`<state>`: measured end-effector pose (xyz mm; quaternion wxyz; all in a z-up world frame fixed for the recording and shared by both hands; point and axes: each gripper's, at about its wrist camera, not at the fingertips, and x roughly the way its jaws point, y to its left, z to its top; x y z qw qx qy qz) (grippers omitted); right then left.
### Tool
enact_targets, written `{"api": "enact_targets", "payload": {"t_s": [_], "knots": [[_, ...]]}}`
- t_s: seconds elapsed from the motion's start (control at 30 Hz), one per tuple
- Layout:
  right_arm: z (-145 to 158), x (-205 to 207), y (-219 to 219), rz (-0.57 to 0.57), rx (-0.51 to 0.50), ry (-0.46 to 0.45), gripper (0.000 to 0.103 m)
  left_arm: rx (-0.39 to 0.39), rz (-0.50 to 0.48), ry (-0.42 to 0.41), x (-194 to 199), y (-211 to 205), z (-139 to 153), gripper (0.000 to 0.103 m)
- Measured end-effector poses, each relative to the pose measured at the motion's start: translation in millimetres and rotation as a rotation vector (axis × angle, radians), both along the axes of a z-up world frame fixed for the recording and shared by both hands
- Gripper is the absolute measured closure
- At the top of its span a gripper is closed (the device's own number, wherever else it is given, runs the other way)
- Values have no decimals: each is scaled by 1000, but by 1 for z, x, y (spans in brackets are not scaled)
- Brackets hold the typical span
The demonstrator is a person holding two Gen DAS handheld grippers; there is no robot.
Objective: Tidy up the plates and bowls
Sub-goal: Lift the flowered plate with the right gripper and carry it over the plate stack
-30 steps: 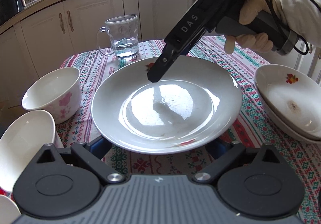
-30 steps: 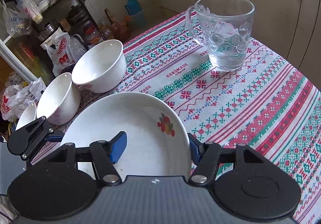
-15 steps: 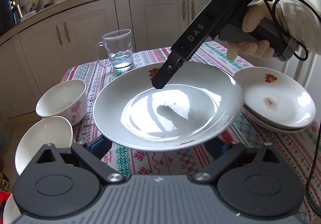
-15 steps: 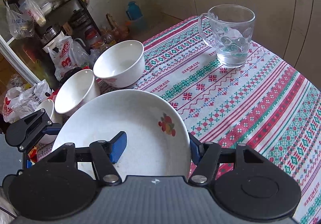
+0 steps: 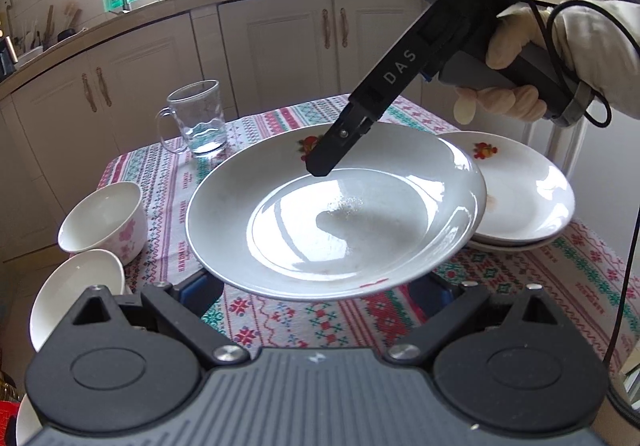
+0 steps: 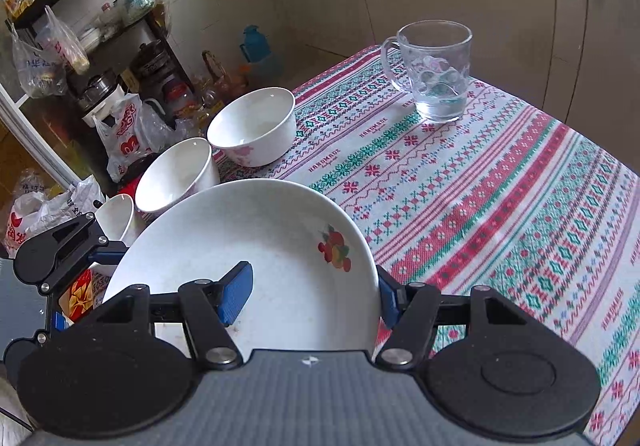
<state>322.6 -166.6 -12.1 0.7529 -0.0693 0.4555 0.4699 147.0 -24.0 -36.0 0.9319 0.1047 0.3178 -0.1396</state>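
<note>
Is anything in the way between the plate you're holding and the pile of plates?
Nothing visible. The held plate hangs lifted in the right gripper, its edge already overlapping the plate stack. The glass mug and bowls stand on the other side.

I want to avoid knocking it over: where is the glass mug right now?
The glass mug stands on the tablecloth near the table's far edge by the cabinets, apart from the held plate; in the left wrist view it is upper left, beyond the bowls.

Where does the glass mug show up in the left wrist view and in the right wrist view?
Left wrist view: glass mug at left of centre, beyond the lifted plate.
Right wrist view: upper right, handle to the left.
Shared landmark: the pink-flowered bowl on the patterned tablecloth.
</note>
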Motion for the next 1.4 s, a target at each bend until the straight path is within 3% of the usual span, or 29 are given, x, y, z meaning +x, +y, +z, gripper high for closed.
{"api": "enact_targets", "payload": {"t_s": [0.7,1.4], "knots": [[0,-45,-100,-194,17,-24,34,-7,-203,29,-4,-61,-1,5],[-21,-54,-152,-305,17,4,34,12,-282,55,10,-90,-10,5]]}}
